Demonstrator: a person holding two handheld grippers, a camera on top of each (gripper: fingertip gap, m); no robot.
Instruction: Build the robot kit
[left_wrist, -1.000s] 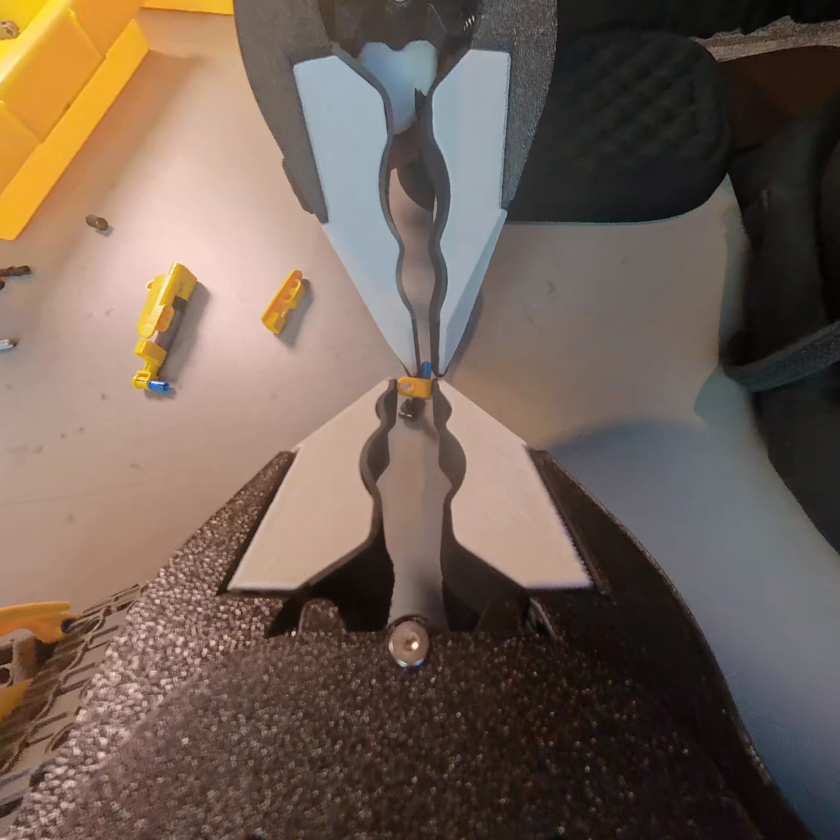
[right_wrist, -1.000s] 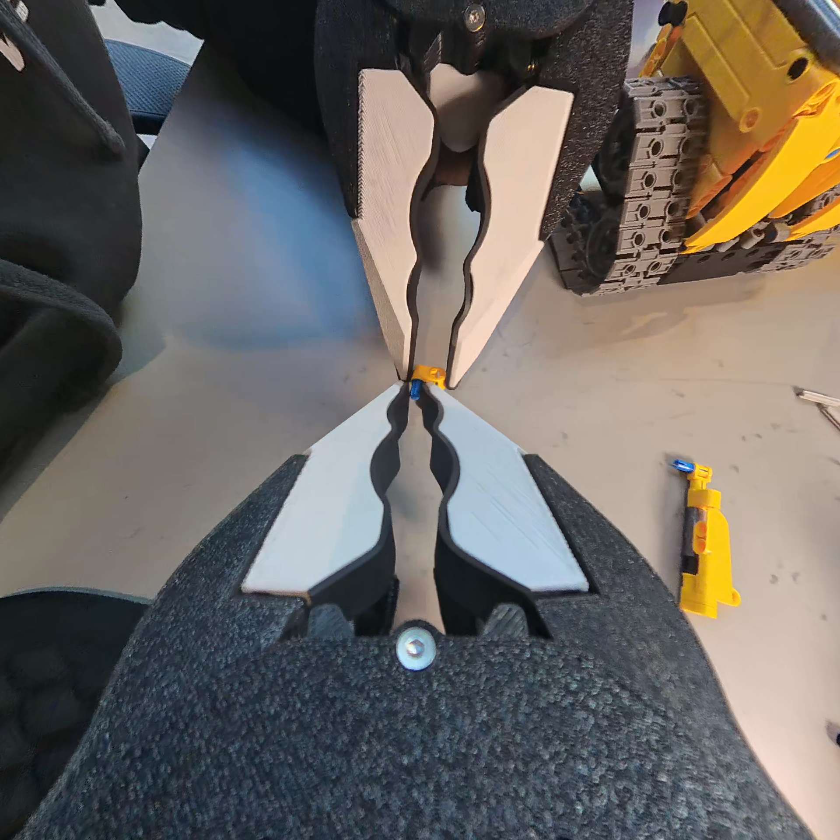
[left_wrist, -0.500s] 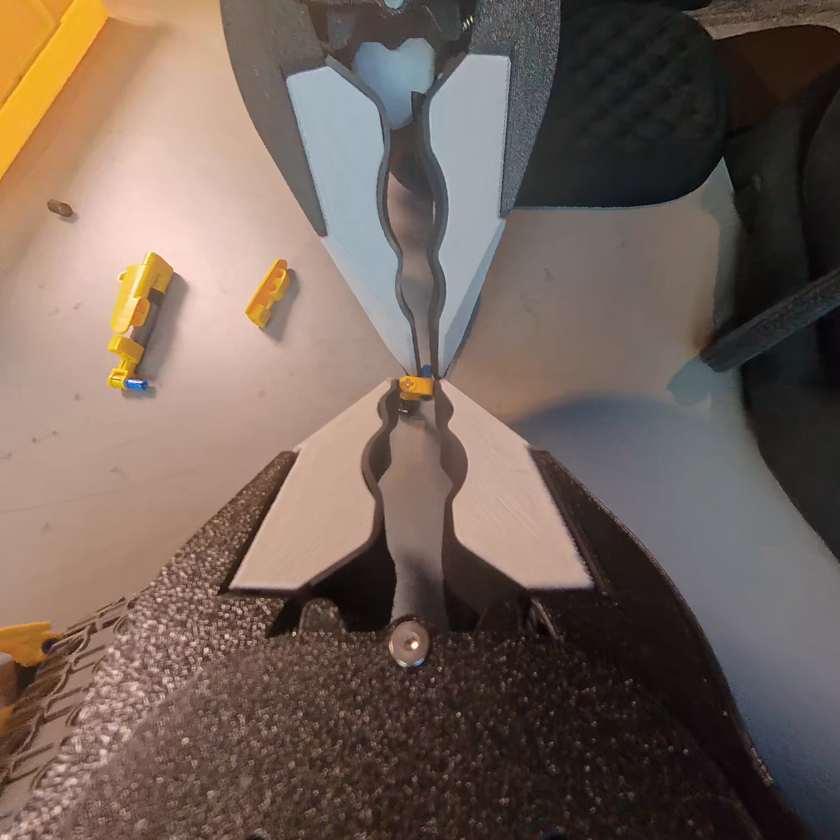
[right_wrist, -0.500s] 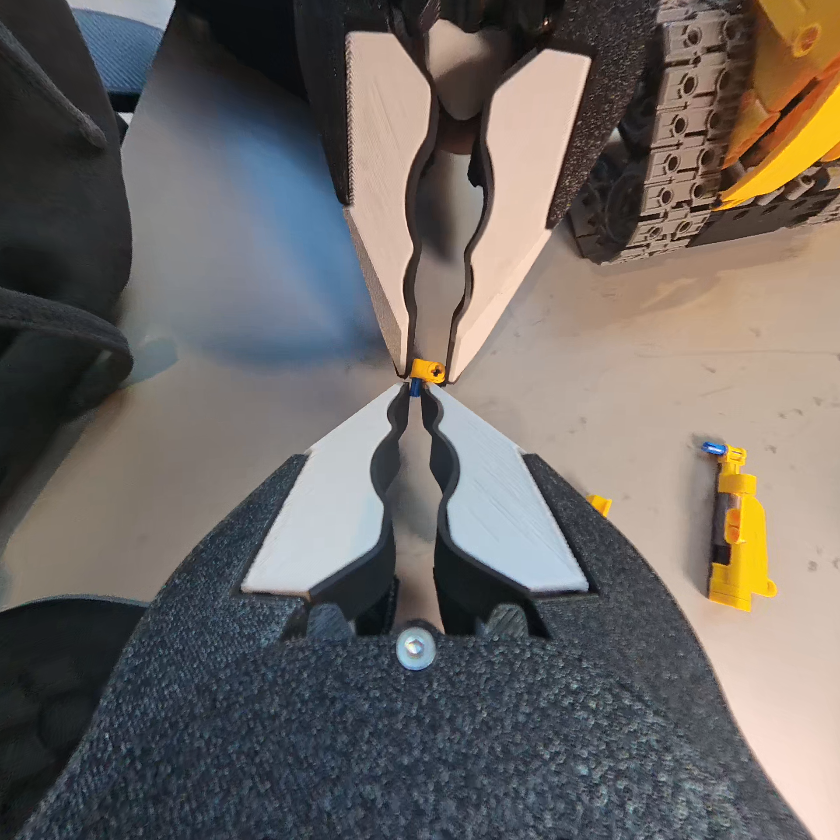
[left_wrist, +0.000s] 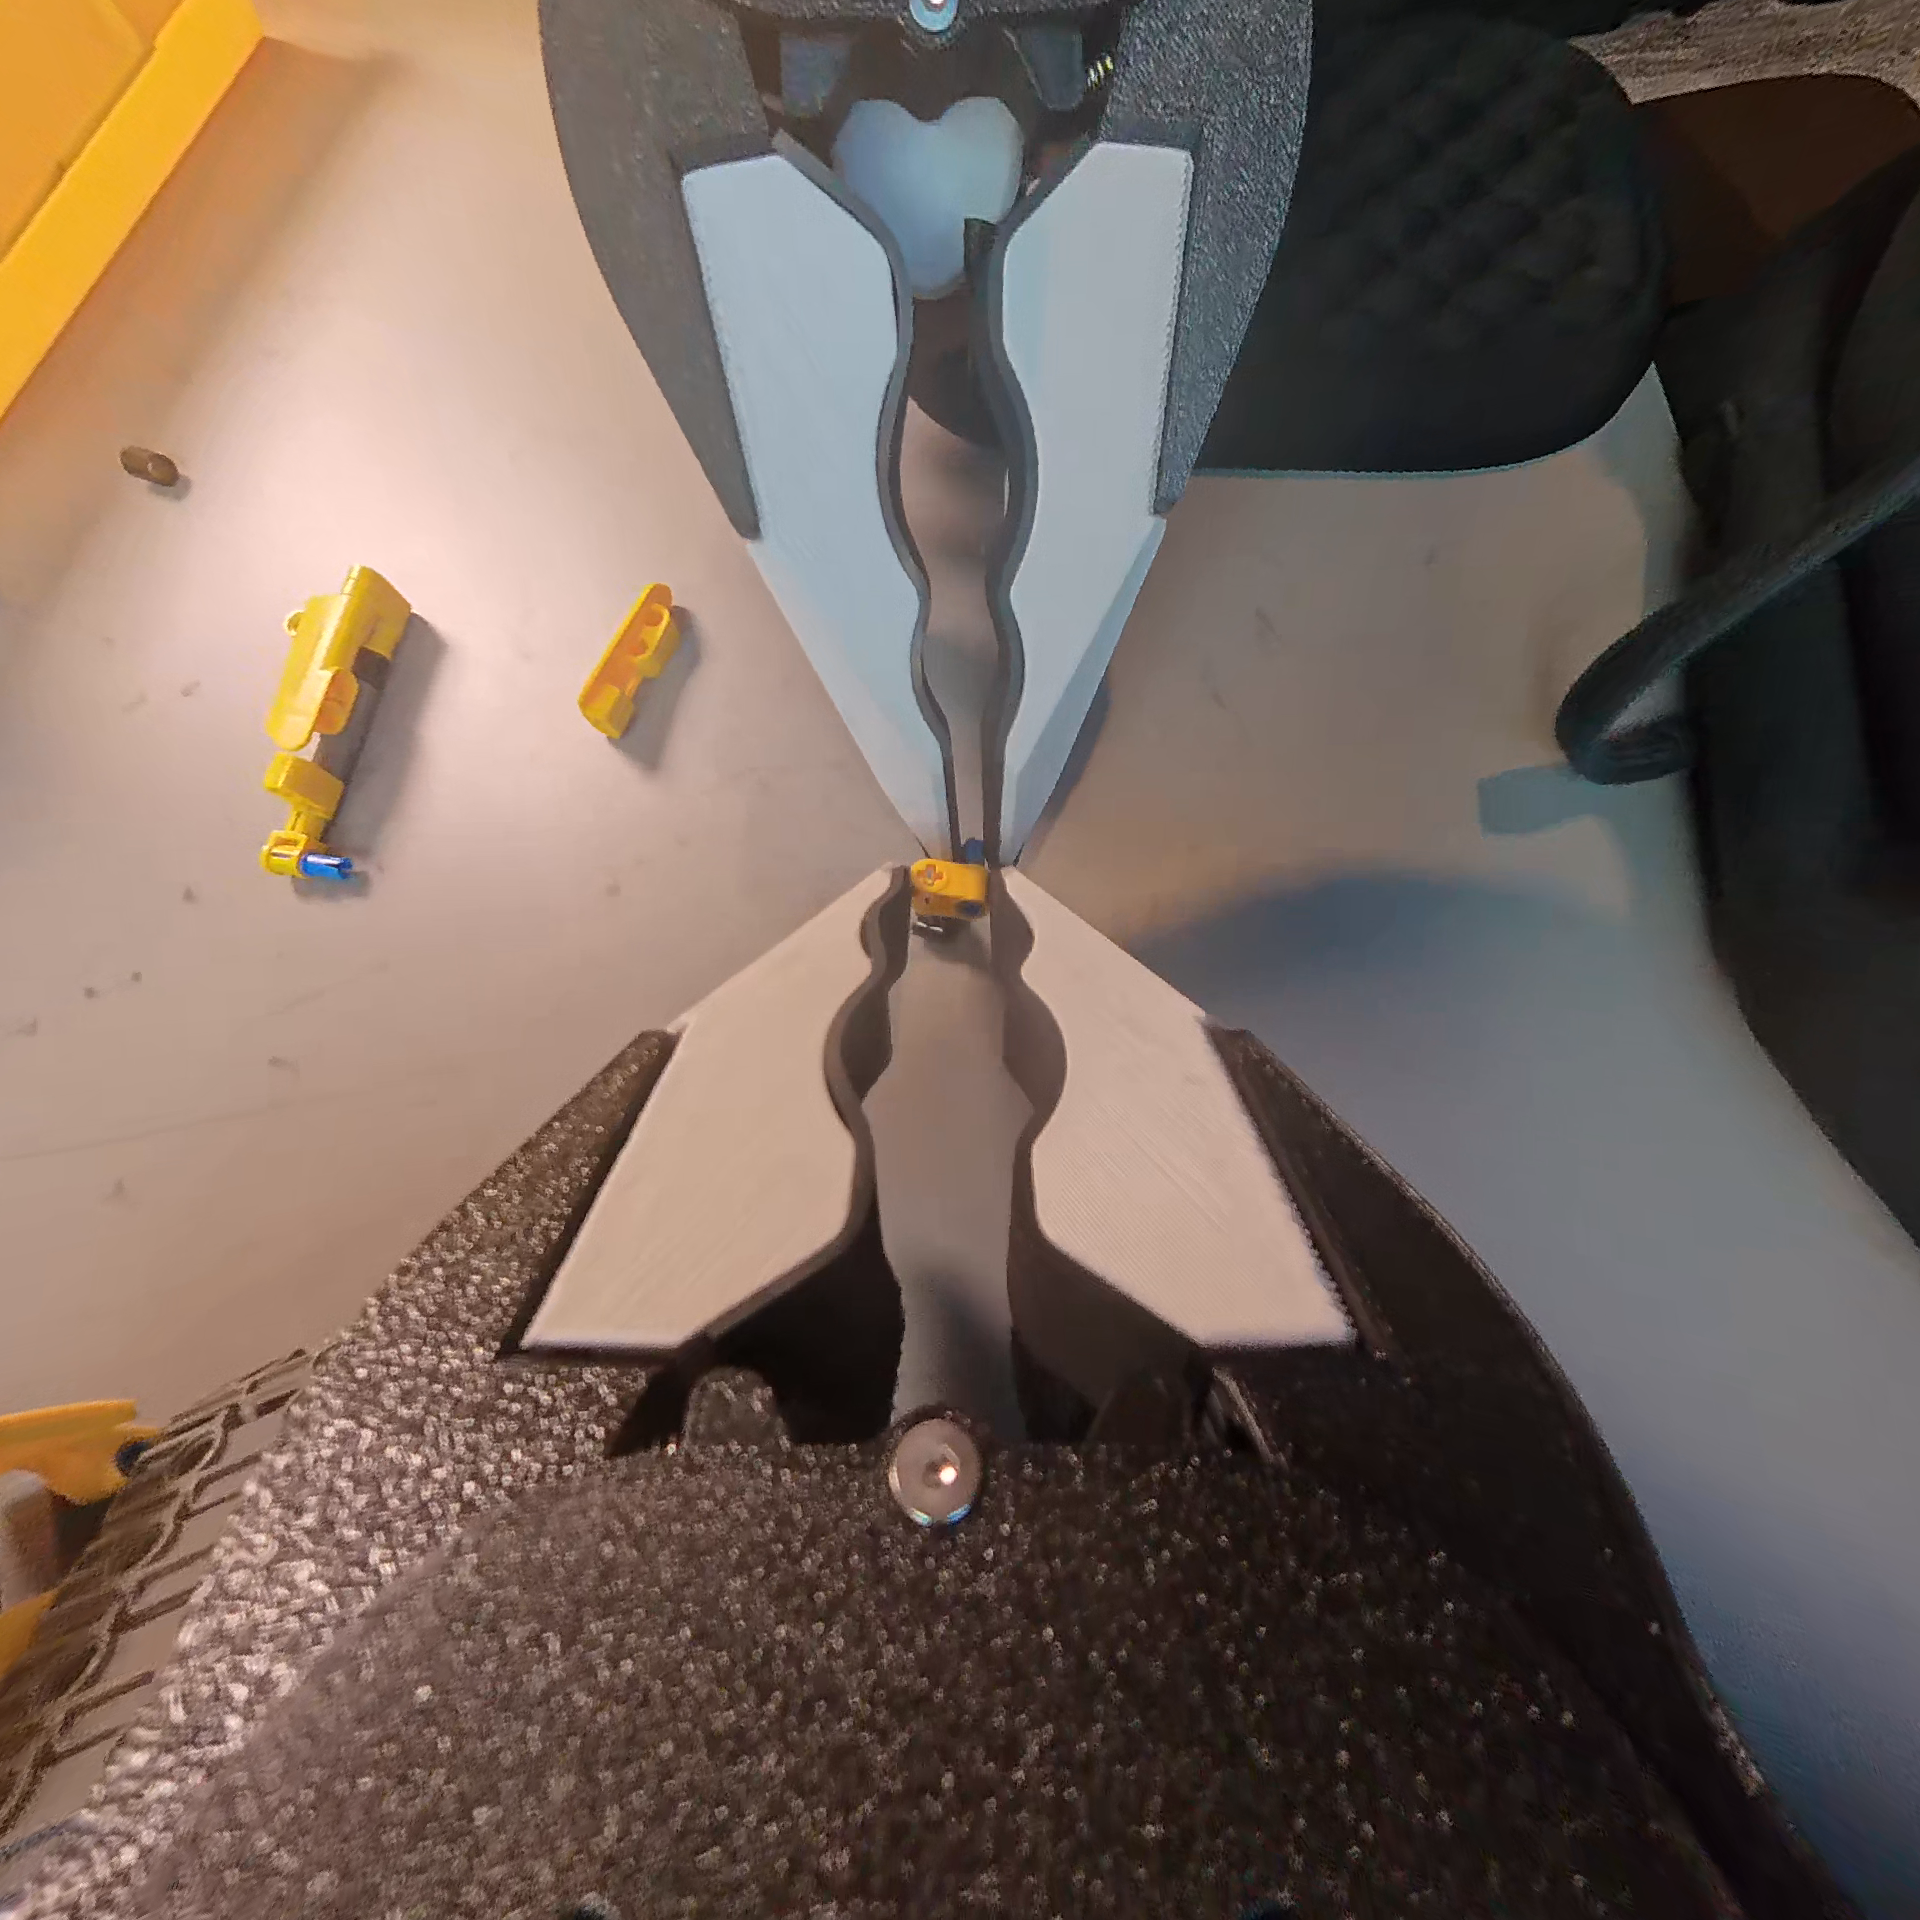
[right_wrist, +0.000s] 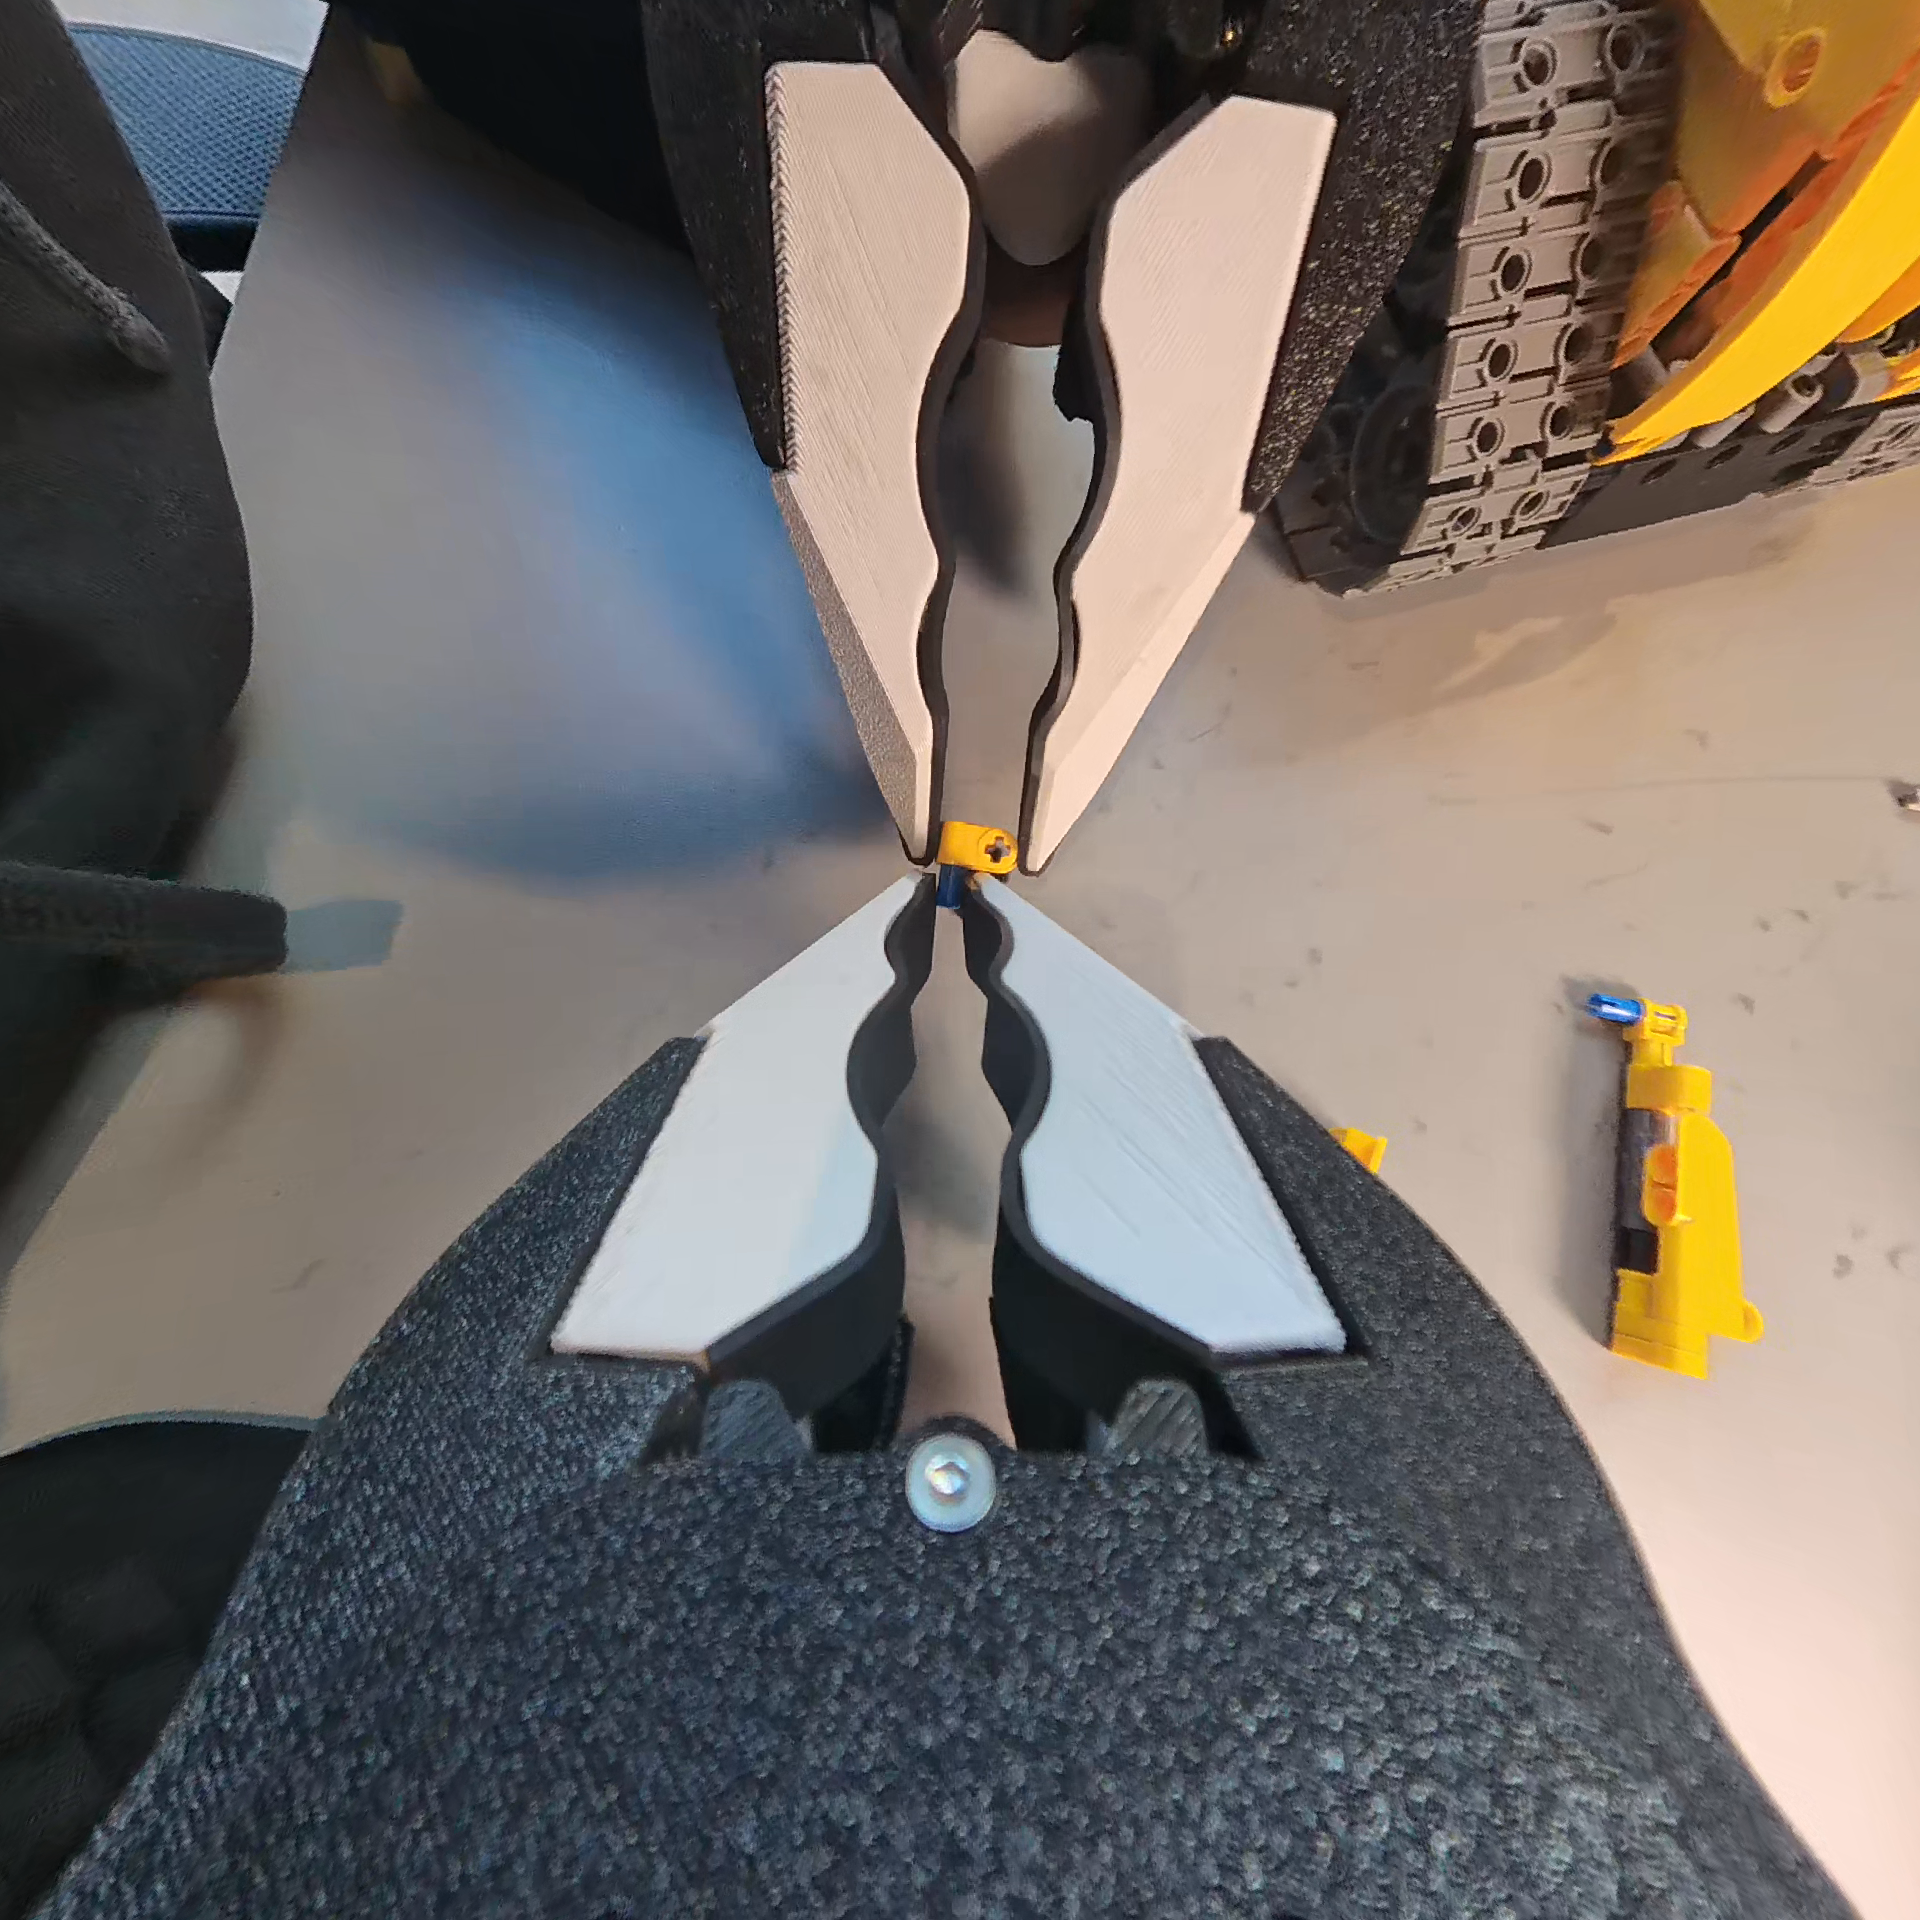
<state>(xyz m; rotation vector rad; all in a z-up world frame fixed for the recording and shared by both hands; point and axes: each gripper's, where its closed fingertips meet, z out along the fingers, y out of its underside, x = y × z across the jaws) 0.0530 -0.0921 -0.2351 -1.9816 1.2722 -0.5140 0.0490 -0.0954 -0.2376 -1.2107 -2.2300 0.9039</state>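
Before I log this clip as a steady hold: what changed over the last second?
Both grippers drifted together across the table: the tracked yellow model looms nearer in the right wrist view, and a small yellow piece has come into sight beside that gripper. Unchanged: the left gripper shut on the yellow connector, the right gripper shut on the blue pin, tips meeting.

Glossy plastic connector (left_wrist: 948, 879); matt, scuffed table (left_wrist: 416, 1039).
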